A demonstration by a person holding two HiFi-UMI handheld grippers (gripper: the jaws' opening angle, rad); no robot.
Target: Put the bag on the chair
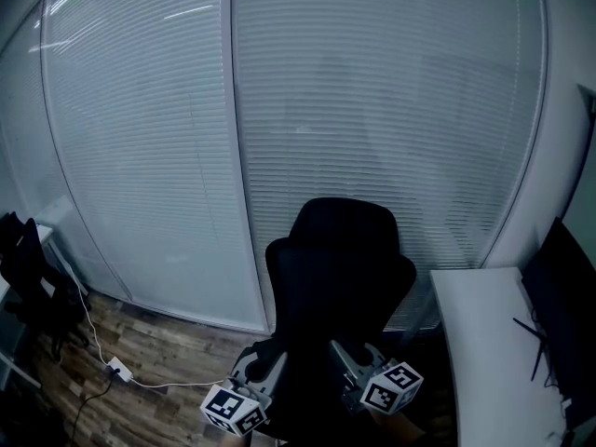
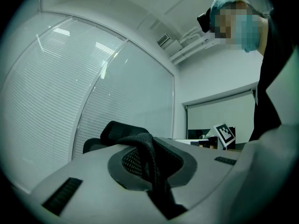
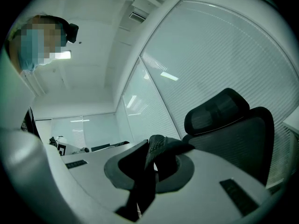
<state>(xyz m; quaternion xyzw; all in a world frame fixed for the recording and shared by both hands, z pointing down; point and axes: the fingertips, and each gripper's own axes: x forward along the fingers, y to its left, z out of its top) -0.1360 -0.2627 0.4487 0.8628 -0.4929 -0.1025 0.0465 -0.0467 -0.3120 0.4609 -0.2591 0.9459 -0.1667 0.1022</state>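
The left gripper (image 2: 156, 178) pinches a black strap (image 2: 150, 155), and the right gripper (image 3: 142, 176) pinches a second strap (image 3: 160, 146). Both are held just before the chair (image 1: 340, 259), which stands against the blinds (image 1: 372, 91). The bag's body cannot be made out in the dark.

Black office chair (image 1: 340, 268) stands before closed blinds (image 1: 372, 110). Left gripper (image 1: 264, 366) and right gripper (image 1: 354, 361) sit low at its backrest. White desk (image 1: 480, 343) to the right, white cable (image 1: 93, 329) to the left.

Office, blind-covered glass partition walls (image 1: 140, 138), black mesh desk chair (image 1: 340, 277), white desk (image 1: 480, 343), wood-look floor (image 1: 158, 343)
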